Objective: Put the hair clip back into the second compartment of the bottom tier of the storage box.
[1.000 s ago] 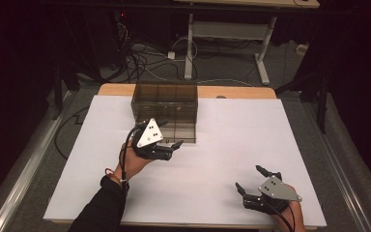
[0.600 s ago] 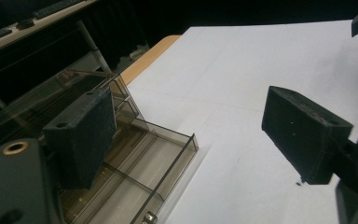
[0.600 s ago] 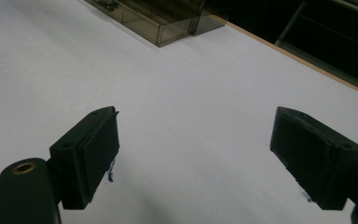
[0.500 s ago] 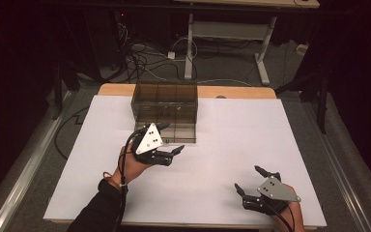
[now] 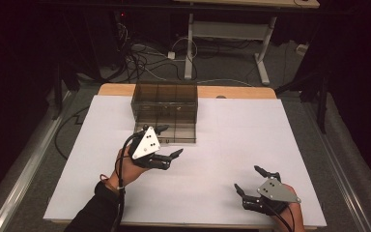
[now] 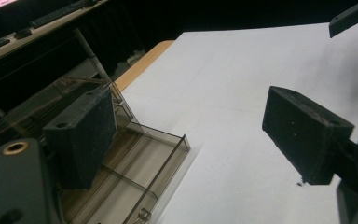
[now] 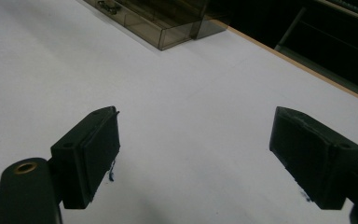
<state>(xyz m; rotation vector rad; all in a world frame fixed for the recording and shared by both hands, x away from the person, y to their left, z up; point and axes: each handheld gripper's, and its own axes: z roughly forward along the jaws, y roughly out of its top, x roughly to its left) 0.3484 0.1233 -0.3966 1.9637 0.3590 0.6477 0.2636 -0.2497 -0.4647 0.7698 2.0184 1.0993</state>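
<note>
A smoky clear plastic box with compartments stands at the back middle of the white table. Its bottom drawer is slid out toward me, with a small knob on its front. My left gripper hovers open just in front of that drawer, nothing between its pads. In the left gripper view the left gripper has one jaw over the drawer and the other over bare table. My right gripper rests open near the front right edge, empty. The right gripper looks toward the box far off.
A strip of wooden tabletop shows behind the white sheet. Cables and a desk frame lie on the dark floor beyond. A jaw of the right gripper shows at the top right of the left gripper view.
My left gripper has drifted a little toward me, away from the box front. The right gripper has stayed in place.
</note>
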